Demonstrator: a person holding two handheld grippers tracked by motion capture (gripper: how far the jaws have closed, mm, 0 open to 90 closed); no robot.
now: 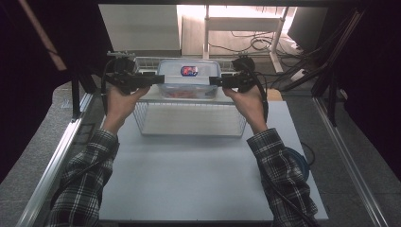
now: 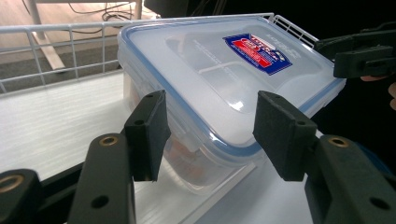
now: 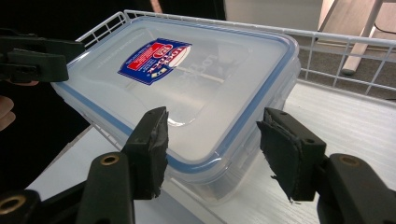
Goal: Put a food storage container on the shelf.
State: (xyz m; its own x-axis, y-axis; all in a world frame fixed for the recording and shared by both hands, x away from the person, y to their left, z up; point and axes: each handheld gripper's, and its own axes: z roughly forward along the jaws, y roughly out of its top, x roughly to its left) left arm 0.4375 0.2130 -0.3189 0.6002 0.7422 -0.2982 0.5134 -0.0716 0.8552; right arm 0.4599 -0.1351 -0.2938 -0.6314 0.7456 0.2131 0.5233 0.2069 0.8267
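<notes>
A clear plastic container (image 1: 189,78) with a blue-sealed lid and a red and blue sticker sits at the far end of a white wire basket (image 1: 189,133). Something red shows through its wall. My left gripper (image 1: 161,79) grips its left end and my right gripper (image 1: 213,81) its right end, both pointing inward. In the left gripper view the container (image 2: 219,70) runs away from my left gripper (image 2: 212,135), whose pads press its near end. In the right gripper view my right gripper (image 3: 212,144) clamps the container (image 3: 187,93) the same way. Each view shows the other gripper at the far end.
The basket's wire rim (image 2: 70,28) rises just behind the container, and its white floor lies open toward me. The basket stands on a white table (image 1: 198,179) between metal rails. Cables and a desk frame (image 1: 265,42) lie on the floor beyond.
</notes>
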